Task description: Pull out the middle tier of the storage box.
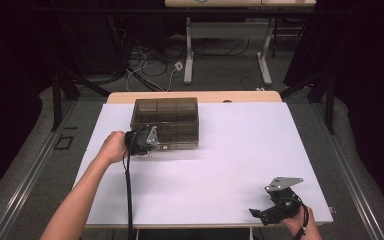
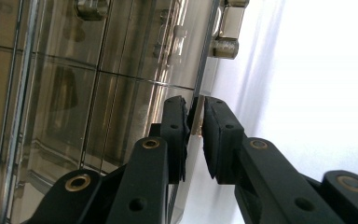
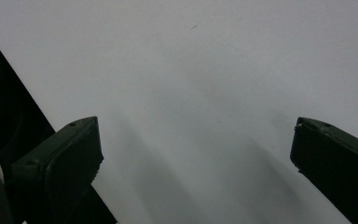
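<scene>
Smoky plastic box (image 1: pixel 165 123) gripped at its front edge, lid not yet lifted.
Left gripper (image 2: pixel 195 122) has its jaws nearly closed on a thin edge of the box, at the far left of the white table (image 1: pixel 240 165); right gripper (image 1: pixel 275 209) rests wide open, well apart, holding nothing.

no readable text, labels, brands or numbers on any surface in view

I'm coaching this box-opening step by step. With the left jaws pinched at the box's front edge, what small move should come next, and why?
Probably lift the left gripper gently: its jaws look clamped on the lid edge of the smoky transparent plastic compartment box, between two latches. The right gripper rests open, well apart, on the white table.
</scene>
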`<state>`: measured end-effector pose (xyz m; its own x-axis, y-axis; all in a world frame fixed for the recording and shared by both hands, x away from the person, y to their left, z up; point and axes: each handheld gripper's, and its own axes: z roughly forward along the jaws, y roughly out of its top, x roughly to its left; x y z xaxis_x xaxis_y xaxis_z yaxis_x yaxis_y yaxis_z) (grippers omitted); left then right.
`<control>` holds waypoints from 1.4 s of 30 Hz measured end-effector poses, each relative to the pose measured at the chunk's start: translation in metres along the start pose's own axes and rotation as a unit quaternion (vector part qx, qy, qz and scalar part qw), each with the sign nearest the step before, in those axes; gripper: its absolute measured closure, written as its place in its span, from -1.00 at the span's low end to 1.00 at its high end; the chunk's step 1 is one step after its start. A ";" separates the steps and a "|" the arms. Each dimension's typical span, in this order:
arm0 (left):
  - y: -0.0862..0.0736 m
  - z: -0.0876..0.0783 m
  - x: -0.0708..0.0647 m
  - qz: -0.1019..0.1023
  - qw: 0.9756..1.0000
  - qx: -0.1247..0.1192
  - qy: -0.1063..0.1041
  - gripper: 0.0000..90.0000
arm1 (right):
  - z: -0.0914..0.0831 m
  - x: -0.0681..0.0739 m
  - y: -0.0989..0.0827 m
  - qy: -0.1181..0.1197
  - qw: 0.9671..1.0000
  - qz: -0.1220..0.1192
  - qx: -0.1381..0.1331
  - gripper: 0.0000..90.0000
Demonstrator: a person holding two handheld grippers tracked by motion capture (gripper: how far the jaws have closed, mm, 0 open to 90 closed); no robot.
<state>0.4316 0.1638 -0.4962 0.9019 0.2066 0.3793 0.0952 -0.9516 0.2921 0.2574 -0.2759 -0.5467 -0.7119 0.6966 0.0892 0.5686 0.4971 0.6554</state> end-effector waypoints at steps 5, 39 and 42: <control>-0.002 -0.002 -0.002 -0.008 1.000 -0.006 -0.003 0.75 | 0.001 0.001 0.000 0.005 1.000 0.002 0.001 -0.97; -0.015 -0.011 -0.033 -0.161 0.983 -0.088 0.017 -0.08 | 0.000 0.001 -0.001 0.000 1.000 -0.001 0.002 -0.97; -0.018 -0.010 -0.038 -0.187 0.978 -0.096 0.013 -0.27 | 0.001 0.001 -0.001 0.002 1.000 -0.001 0.002 -0.97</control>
<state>0.3916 0.1758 -0.5069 0.8082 0.5398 0.2356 0.3331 -0.7488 0.5730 0.2565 -0.2753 -0.5475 -0.7139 0.6944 0.0910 0.5691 0.4994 0.6533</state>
